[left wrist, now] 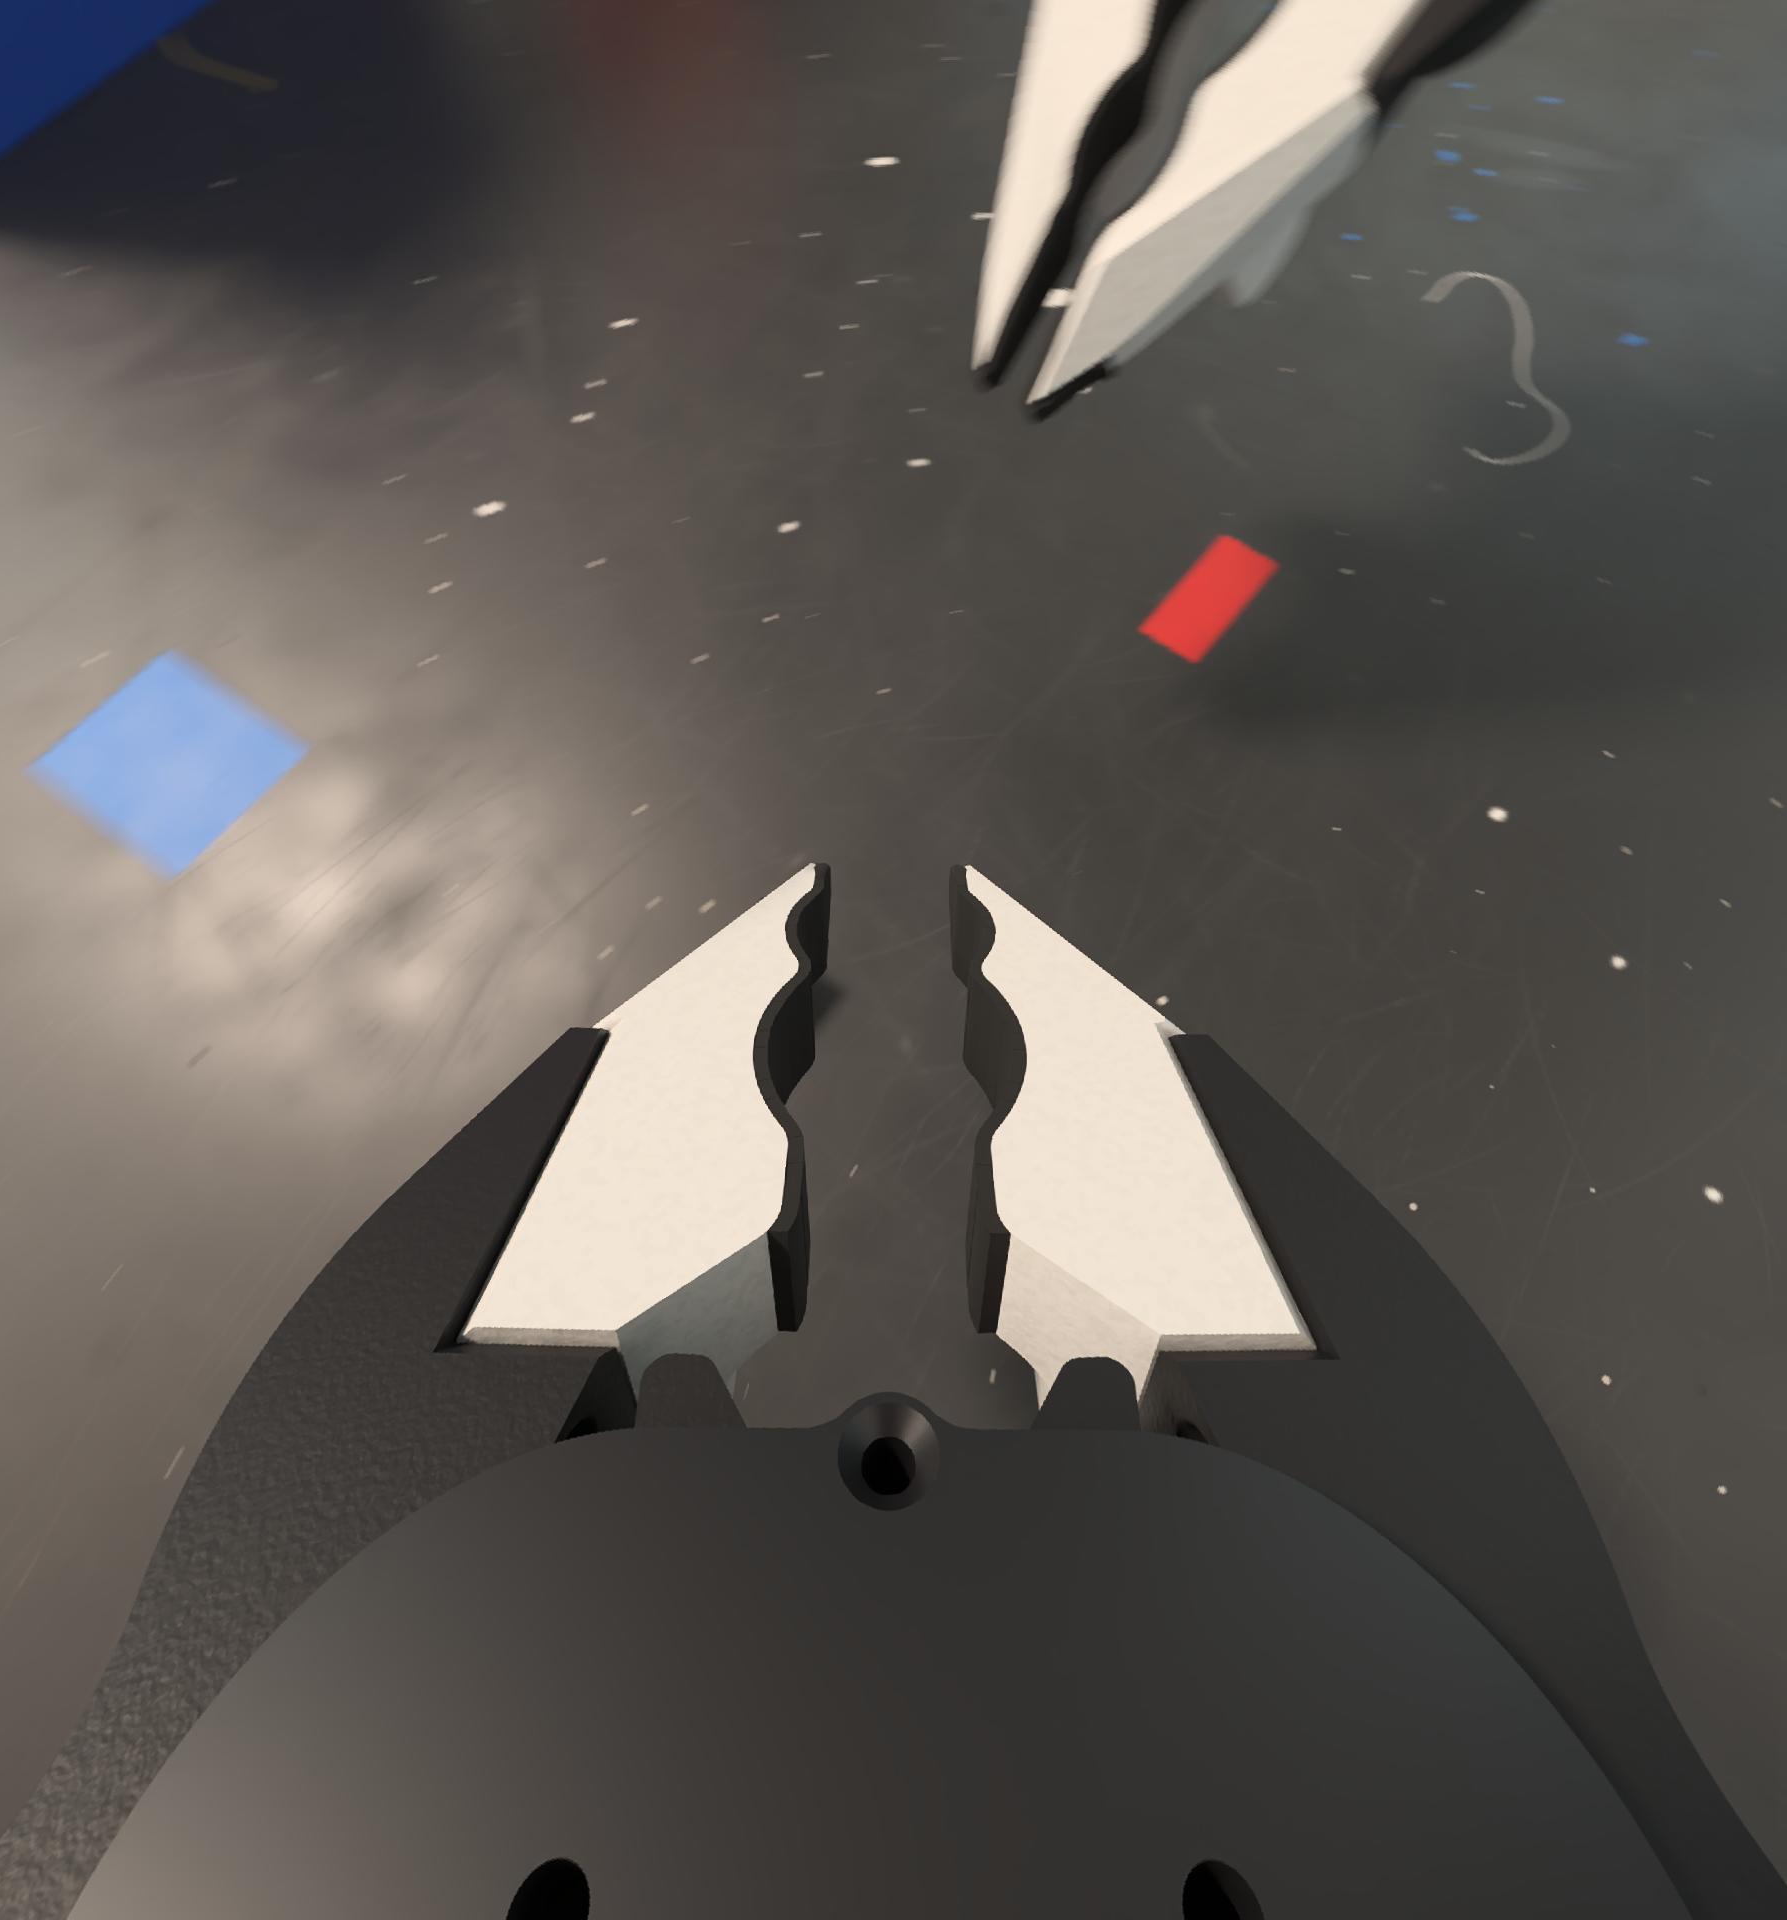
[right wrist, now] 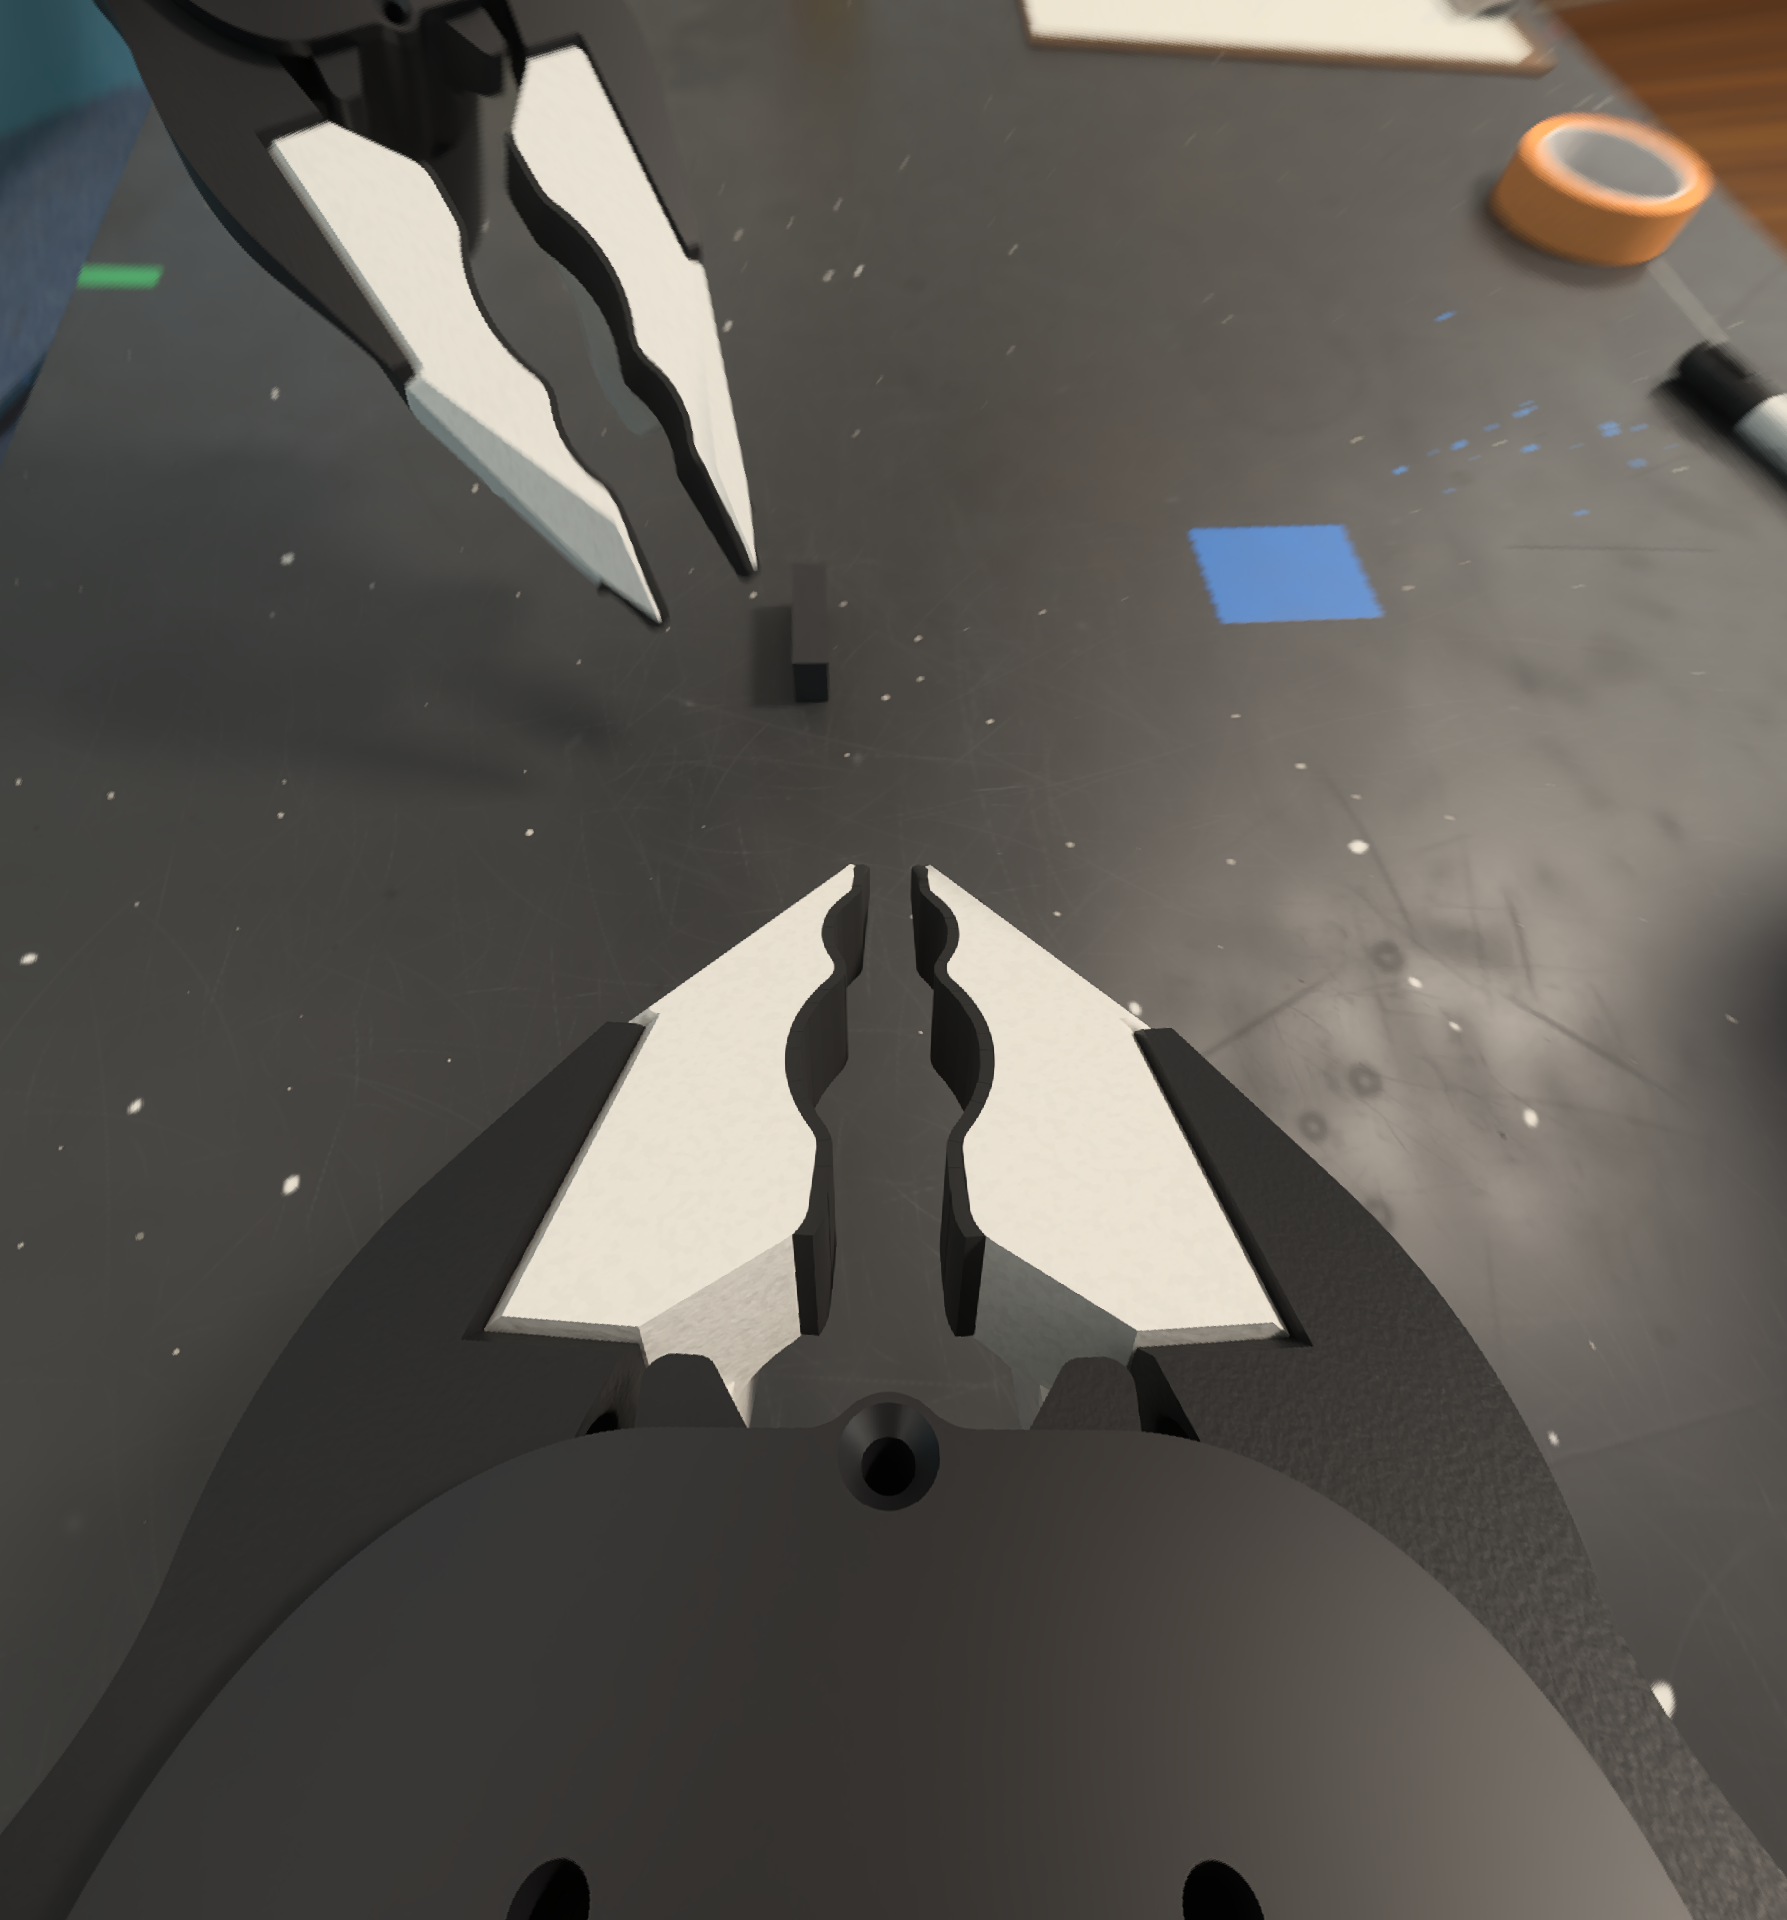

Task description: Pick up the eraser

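In the left wrist view the left gripper (left wrist: 889, 883) hangs a bit open, holding nothing, over the dark table (left wrist: 349, 1039), and in the right wrist view the right gripper (right wrist: 889, 883), nearly closed but empty, points at the small dark eraser (right wrist: 801, 639) lying on the table near the left gripper's tips.

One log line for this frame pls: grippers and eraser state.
phase: pre-grasp | left gripper: open, empty | right gripper: narrow gap, empty | eraser: on table, ungrasped, near left gripper tips

Matte black body, scalloped white fingers (left wrist: 691, 1122)
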